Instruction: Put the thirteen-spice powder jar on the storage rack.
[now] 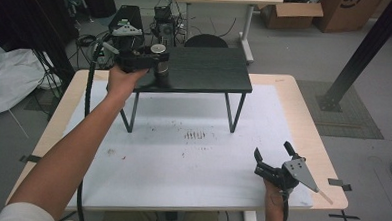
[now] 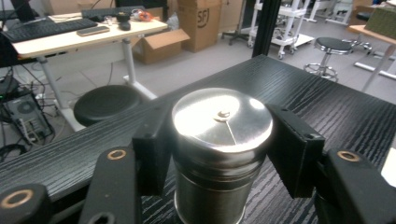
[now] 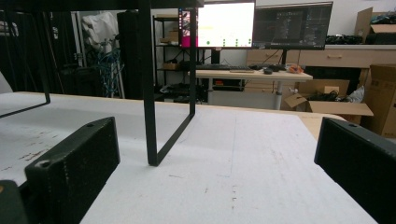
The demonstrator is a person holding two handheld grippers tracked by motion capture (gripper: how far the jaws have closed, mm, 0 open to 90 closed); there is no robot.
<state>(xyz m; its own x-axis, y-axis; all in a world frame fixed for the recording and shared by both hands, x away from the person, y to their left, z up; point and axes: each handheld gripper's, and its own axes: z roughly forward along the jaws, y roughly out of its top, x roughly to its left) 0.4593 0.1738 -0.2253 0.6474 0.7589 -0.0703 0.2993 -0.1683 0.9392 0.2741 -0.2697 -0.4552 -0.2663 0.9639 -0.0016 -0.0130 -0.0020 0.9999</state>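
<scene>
Your right gripper [image 1: 273,157] sits nearest you, low over the white mat [image 1: 191,165] at the table's near right corner. Its jaws stand wide apart with nothing between them. In the right gripper view they point across bare mat toward a leg [image 3: 148,93] of the black riser shelf [image 1: 205,71]. Your right hand [image 1: 276,194] grips the handle from below, and the grey plate [image 1: 301,174] on top angles toward the right edge of the table.

The mat between the two grippers is open; faint marks [image 1: 195,135] lie near its centre. The wooden table [image 1: 317,146] edge shows as a narrow border to the right of the mat.

Your left forearm [image 1: 77,145] extends from the lower left corner up to the far left, and your left hand [image 1: 123,80] holds the left gripper [image 1: 159,56] level with the shelf top. The metal canister [image 2: 219,154] stands upright on the shelf at its left end, close to the front edge. In the left gripper view the jaws flank the canister just below its lid [image 2: 222,119]. The left jaw looks to be against the wall, while a sliver of gap seems to remain at the right jaw. You cannot tell from these views whether the grip is firm.

The shelf surface to the right of the canister is bare dark woodgrain. Beyond the shelf stand a round black stool [image 2: 106,103] and a desk [image 2: 70,39] with a keyboard.
</scene>
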